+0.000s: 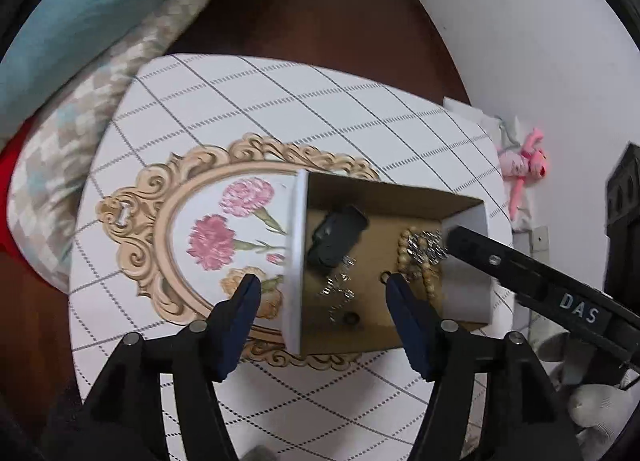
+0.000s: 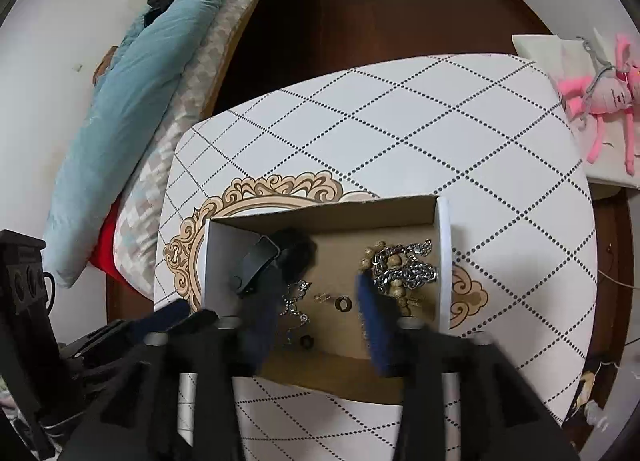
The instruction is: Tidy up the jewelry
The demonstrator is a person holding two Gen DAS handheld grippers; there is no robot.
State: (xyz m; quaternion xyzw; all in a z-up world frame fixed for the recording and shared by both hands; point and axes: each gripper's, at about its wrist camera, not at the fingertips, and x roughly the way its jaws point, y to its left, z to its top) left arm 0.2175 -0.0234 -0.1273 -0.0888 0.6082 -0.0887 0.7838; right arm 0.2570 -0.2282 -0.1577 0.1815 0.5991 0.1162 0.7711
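Both grippers stand apart, empty, above the cardboard box. The right gripper is nearer the bead bracelet, just right of it; the left gripper straddles the thin chain.

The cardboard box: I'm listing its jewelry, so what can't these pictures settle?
- Box near floor, right wrist view: hidden behind blurred right gripper fingers.
- Small silver pieces, left wrist view: too small and blurred to identify.
- Wooden beads and silver chain: tangled; separate or joined, cannot tell.

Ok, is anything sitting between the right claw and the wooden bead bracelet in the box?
Partly. A silver chain lies tangled over the wooden bead bracelet in the cardboard box. Otherwise nothing blocks the open right claw, which hangs over the box.
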